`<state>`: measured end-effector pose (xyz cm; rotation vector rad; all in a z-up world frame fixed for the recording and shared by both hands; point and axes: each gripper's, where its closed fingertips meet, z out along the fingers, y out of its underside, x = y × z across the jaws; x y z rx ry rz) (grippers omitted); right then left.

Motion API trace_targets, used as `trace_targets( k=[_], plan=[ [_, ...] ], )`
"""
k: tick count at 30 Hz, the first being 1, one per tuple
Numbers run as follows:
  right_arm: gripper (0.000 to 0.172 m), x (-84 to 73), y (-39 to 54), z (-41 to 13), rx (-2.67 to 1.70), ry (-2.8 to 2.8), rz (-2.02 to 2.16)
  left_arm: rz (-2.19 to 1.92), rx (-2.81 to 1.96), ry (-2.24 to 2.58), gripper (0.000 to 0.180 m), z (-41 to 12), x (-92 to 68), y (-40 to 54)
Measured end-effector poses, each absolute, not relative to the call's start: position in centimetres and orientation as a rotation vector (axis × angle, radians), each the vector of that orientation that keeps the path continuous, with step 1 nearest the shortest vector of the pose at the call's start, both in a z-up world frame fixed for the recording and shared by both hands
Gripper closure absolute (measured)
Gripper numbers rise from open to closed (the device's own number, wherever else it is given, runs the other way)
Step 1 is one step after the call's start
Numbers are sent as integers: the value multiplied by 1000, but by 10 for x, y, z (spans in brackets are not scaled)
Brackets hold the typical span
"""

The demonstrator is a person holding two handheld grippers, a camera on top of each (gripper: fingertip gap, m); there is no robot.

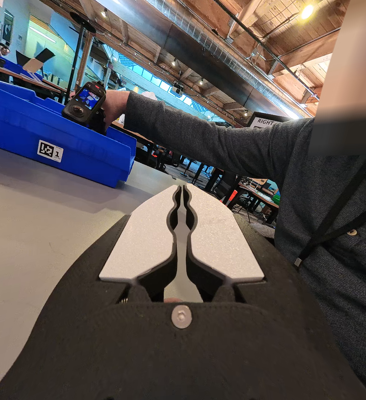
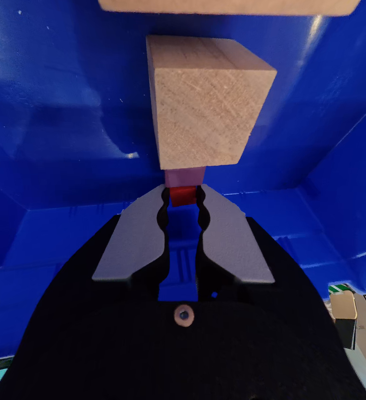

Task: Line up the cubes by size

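Wood-beamed ceiling with a long metal duct and hanging lights fills the background of the left wrist view; more desks sit farther back. Nearer, a grey table (image 1: 36, 227) carries a blue bin (image 1: 47, 129) close to its far edge, with a white tag stuck on the wall facing the camera.

Left gripper (image 1: 182, 187) sits low over the table near its right-hand edge, well apart from the bin — fingertips drawn together, only a hairline slit between them, nothing in the grasp. A person's arm in a grey sleeve (image 1: 199, 134) reaches across to the bin, where the camera body of the other gripper pokes above the rim.

Right gripper (image 2: 182, 195) is inside the bin, blue walls (image 2: 58, 108) on all sides. Its jaws stand narrow, closed on a small red cube (image 2: 181, 195); both black pads (image 2: 165, 195) look pressed against the cube's sides. Directly beyond the red cube comes a purple cube (image 2: 184, 178), slightly bigger, touching or nearly touching it. Past that a much larger plain wooden cube (image 2: 203, 112), up against the purple one. All three run in one line toward the bin's far end. At the top edge of the right wrist view a still wider wooden block (image 2: 225, 6) shows — cropped, so shape and contact with the others cannot be told.
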<state>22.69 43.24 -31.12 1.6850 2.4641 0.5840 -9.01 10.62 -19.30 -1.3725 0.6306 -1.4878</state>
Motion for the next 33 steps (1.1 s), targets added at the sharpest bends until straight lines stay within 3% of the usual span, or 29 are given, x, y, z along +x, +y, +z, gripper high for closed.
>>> trace_targets(
  k=[12, 19, 25, 33],
  plan=[
    [139, 227, 433, -291, 1733, 2464, 603, -1494, -1365, 634, 178, -193, -90, 106],
    [136, 210, 417, -212, 2018, 2577, 756, -1487, -1363, 631, 174, -193, -90, 106],
    [142, 165, 340, -150, 2332, 2831, 744, -1465, -1371, 632, 170, -193, -89, 107],
    [154, 41, 205, -155, 2581, 3219, -47, -1399, -1401, 636, 162, -197, -86, 110]
  ],
)
